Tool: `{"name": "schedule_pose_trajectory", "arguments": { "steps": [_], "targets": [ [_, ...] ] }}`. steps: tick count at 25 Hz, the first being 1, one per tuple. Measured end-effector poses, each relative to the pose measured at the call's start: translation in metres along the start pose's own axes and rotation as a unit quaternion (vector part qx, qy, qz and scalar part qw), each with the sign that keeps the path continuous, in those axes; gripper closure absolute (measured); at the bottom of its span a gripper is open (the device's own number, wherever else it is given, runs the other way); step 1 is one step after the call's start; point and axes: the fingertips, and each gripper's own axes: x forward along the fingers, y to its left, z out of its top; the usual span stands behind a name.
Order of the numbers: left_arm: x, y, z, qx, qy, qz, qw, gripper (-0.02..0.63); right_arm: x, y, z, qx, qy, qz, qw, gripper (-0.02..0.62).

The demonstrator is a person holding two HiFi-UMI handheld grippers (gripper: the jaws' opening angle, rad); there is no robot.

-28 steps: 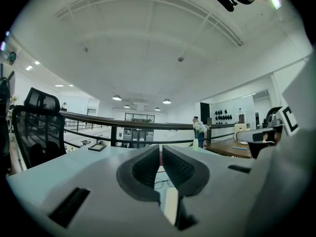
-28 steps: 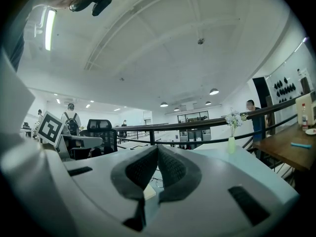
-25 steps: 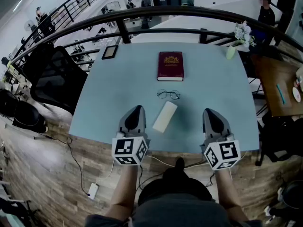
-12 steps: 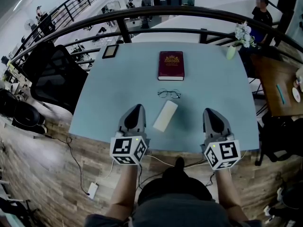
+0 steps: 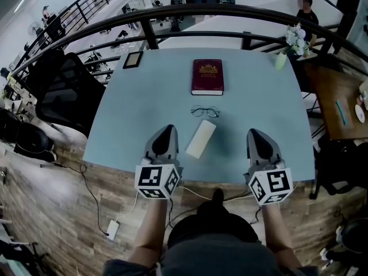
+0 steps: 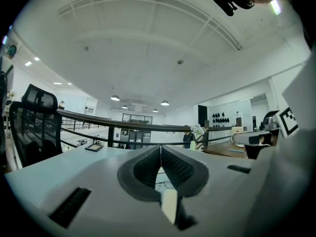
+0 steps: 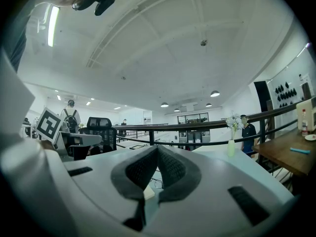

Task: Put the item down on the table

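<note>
Sitting with jaws pressed together, empty, left gripper (image 5: 166,132) and right gripper (image 5: 253,134) flank the case (image 5: 200,140). Placing looks done; backing away comes next.

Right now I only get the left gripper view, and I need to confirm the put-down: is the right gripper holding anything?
Observer: No, the right gripper has its jaws together with nothing between them.
Operator: Where does the pale thing past my jaws lie?
Observer: The pale case lies flat on the table, between the left gripper and the right one.
Operator: Anything farther back?
Observer: A closed red book, beyond the glasses.
</note>
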Motion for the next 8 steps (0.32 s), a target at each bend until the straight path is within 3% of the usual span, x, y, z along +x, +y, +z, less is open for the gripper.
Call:
{"name": "schedule_pose_trajectory", "arguments": {
  "steps": [8],
  "targets": [
    [0.011, -0.008, -0.002, 0.006, 0.001, -0.010, 0.9999, 0.597, 0.002, -0.008, -0.002, -0.002, 0.001, 0.000, 1.000, 0.592]
  ]
}}
